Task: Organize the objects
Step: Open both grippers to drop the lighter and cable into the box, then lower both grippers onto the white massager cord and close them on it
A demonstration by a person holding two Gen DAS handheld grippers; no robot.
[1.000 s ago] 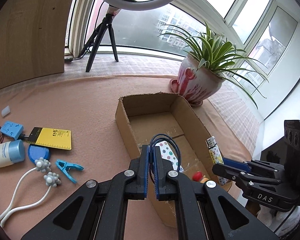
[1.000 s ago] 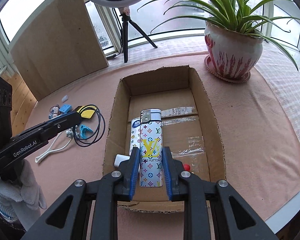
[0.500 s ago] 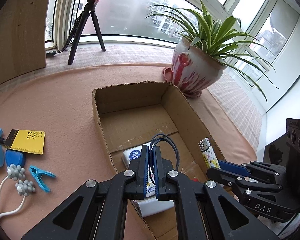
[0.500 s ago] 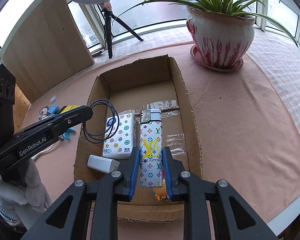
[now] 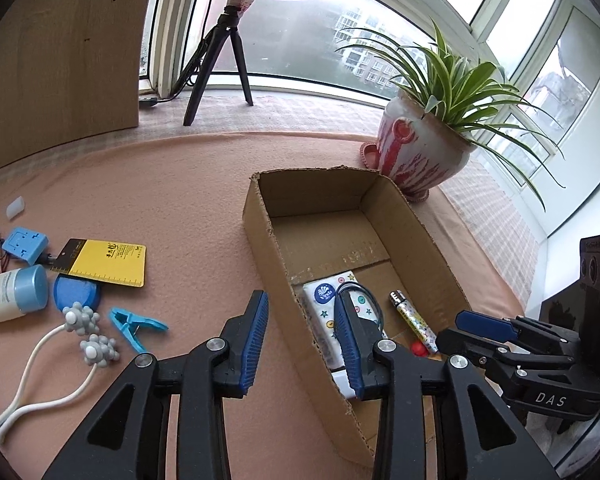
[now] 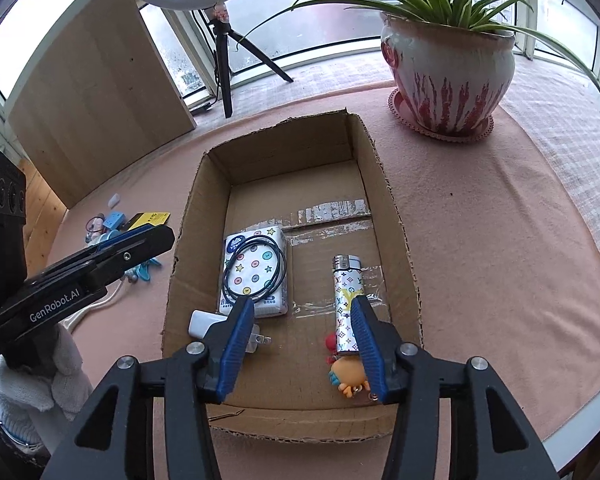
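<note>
Both tongs wide, empty: left gripper [image 5: 300,340], right gripper [image 6: 302,344]; cable loop [image 6: 254,268], lighter [image 6: 346,304] lie in cardboard box [image 6: 388,200]; lift straight up, clear box rim, then target blue clip [image 5: 138,328] at lower left

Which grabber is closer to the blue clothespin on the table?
Left. The left gripper hovers open just right of the blue clothespin; the right gripper is open over the cardboard box, farther off.

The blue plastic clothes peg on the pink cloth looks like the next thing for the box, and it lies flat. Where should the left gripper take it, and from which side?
Judging from the left wrist view, grip the blue plastic clothes peg across its thick middle, near the pivot, coming straight down. It lies flat with its prongs spread rightward, so the open left gripper should close across its narrow width, clear of the grey knobbed massager beside it.
</note>
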